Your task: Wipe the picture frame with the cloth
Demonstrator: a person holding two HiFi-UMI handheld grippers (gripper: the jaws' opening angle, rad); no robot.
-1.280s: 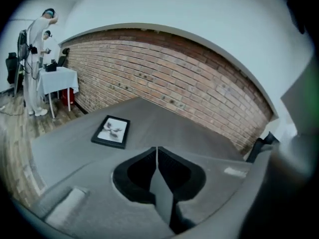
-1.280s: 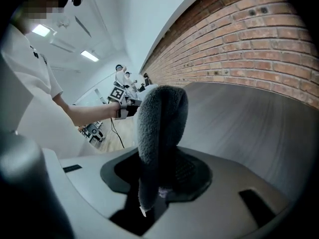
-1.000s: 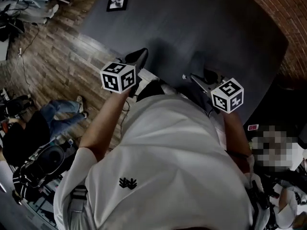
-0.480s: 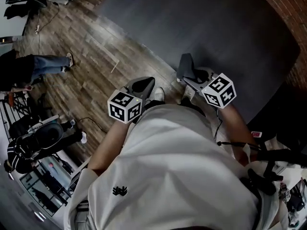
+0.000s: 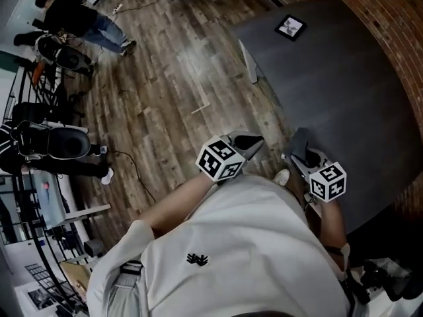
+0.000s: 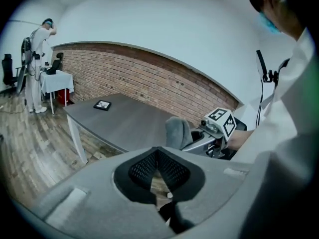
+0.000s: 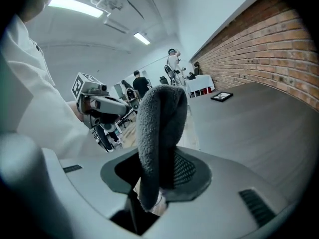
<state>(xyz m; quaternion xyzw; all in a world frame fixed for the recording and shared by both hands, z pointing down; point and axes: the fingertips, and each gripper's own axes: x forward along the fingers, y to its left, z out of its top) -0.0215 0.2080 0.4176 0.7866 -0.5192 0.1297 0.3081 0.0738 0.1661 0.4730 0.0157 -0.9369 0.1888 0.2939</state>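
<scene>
As the person stands at the near end of the dark table [image 5: 344, 91], the right gripper [image 5: 301, 152] has its jaws pinched on a grey cloth [image 7: 159, 128], which stands up in a thick fold btwn the pads and flops over at the top. The left gripper [image 5: 248, 142], held just beside it at the table's edge, is empty, its tips pressed together w/ nothing btwn them; floor shows thru the gap below. The picture frame [image 5: 290, 26] lies flat at the far end of the table, near the brick wall [image 6: 149, 78] and well apart from both grippers. Wiping not yet begun, by the look of it: the step in hand is getting the cloth to the frame. Next move likely calls for carrying the right gripper along the table's length, then lowering the cloth's loose fold onto the frame's face w/o letting go. The frame looks light and may slide; the left gripper could steady it at one edge.
</scene>
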